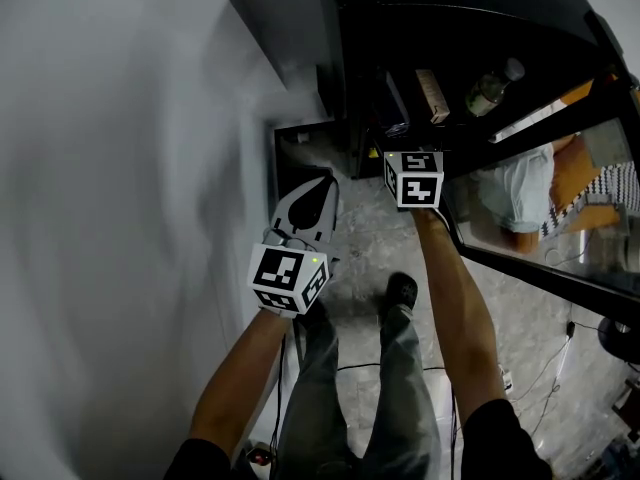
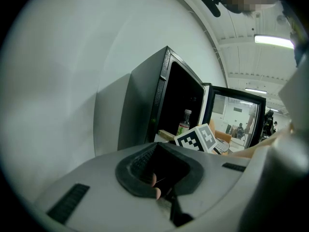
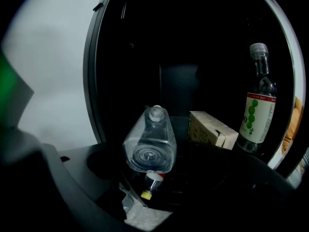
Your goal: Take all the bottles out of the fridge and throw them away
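While the left gripper (image 1: 312, 193) is held shut and empty outside the open fridge (image 2: 145, 105), the right gripper (image 1: 412, 173) is pointed inside with jaws apart toward 1 clear bottle (image 3: 150, 139) laid on its side; 1 green-labelled bottle (image 3: 258, 105) is seen upright right of a carton (image 3: 212, 129).

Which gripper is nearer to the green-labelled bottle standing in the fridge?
Right. The right gripper is at the fridge opening near the bottle; the left gripper is outside, farther away.
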Motion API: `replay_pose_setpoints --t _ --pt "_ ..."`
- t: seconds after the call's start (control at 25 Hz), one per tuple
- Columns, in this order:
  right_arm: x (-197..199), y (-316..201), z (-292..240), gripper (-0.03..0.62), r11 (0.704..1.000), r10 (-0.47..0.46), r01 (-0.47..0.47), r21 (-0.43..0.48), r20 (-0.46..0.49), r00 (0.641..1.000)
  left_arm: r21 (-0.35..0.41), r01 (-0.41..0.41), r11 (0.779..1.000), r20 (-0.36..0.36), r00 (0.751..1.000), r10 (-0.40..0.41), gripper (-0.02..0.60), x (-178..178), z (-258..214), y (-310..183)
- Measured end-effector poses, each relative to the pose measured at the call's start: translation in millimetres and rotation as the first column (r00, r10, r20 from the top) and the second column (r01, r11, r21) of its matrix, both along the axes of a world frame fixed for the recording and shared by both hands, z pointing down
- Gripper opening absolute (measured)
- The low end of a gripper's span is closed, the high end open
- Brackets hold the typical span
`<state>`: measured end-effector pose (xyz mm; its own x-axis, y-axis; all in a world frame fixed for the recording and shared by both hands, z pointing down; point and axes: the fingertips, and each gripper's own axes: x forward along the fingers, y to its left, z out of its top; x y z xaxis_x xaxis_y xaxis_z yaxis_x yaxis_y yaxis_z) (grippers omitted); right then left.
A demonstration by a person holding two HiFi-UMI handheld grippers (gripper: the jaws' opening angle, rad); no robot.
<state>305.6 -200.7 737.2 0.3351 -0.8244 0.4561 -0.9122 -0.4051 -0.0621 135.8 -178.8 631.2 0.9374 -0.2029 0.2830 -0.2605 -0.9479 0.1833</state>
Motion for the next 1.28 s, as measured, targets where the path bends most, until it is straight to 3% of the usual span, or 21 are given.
replay_pose_setpoints --t 0.12,0.52,0.96,1.28 --pt "2 2 1 0.311 1.0 0.001 -0.001 -0.01 0.003 1.0 0.0 0.006 1.0 0.0 1.0 -0.006 0.002 -2 1 -1" --pt "-10 43 -19 0.307 1.0 0.026 -0.026 0.002 0.0 1.0 0.001 0.01 1.0 0.006 1.0 -0.01 0.002 -10 -10 6" --pt "-28 120 -109 0.307 1.0 0.03 -0.03 0.002 0.007 1.0 0.003 -0.016 1.0 0.015 1.0 0.016 0.002 -4 -79 40" --pt "-60 178 -195 0.307 0.999 0.051 -0.05 -0.005 0.037 0.998 0.036 -0.062 0.997 0.063 0.996 0.06 0.002 -26 -138 65"
